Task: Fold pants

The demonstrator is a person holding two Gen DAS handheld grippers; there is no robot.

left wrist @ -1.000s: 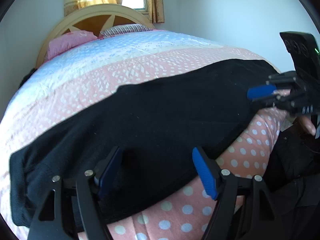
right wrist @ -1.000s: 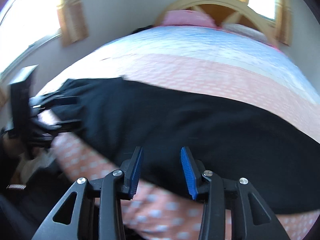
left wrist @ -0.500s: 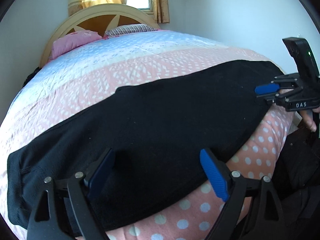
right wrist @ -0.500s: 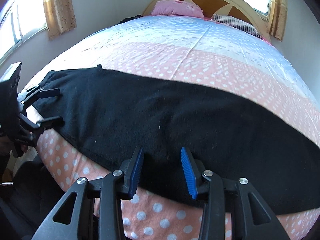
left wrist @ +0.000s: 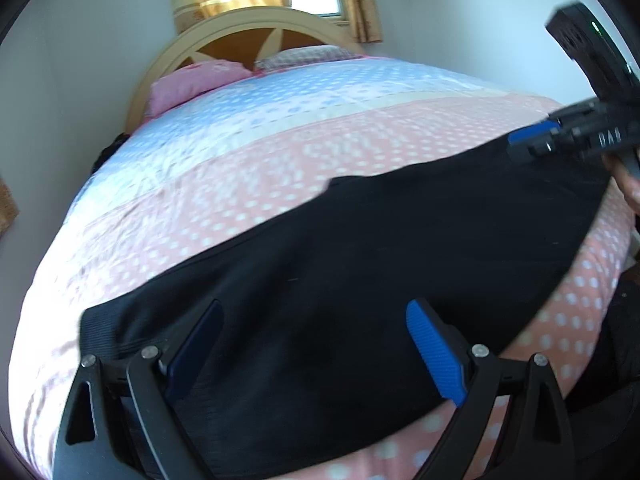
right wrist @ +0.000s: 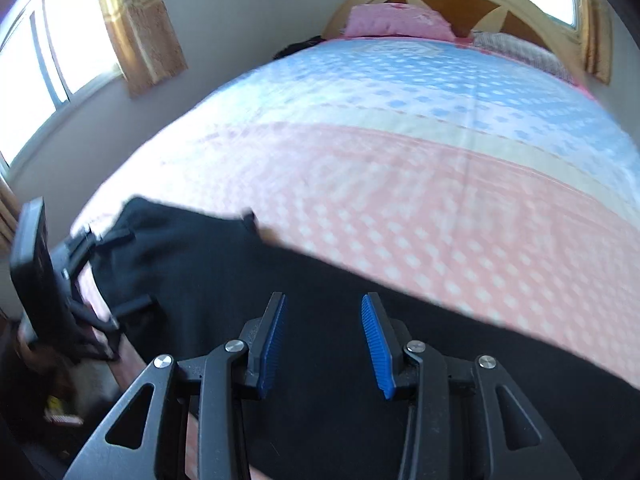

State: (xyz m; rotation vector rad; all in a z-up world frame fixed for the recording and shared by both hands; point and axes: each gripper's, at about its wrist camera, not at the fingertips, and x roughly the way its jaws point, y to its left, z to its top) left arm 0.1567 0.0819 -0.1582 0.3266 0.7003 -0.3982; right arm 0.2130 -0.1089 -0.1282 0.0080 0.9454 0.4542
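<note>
Black pants (left wrist: 360, 264) lie flat across the foot of the bed, stretched from left to right. They also fill the lower part of the right wrist view (right wrist: 360, 320). My left gripper (left wrist: 316, 344) is open wide above the pants near their left end, with nothing between its blue pads. My right gripper (right wrist: 323, 340) is open above the pants near the right end and holds nothing. The right gripper shows at the right edge of the left wrist view (left wrist: 560, 136). The left gripper shows at the left edge of the right wrist view (right wrist: 116, 268).
The bed (left wrist: 280, 152) has a pink and blue dotted cover. A pink pillow (left wrist: 192, 84) and a striped pillow (left wrist: 304, 54) lie by the curved headboard (left wrist: 240, 36). Curtained windows (right wrist: 60, 48) stand behind and left. White walls surround the bed.
Both grippers have moved forward and up over the pants, and both views are blurred by motion. The pants lie as before.
</note>
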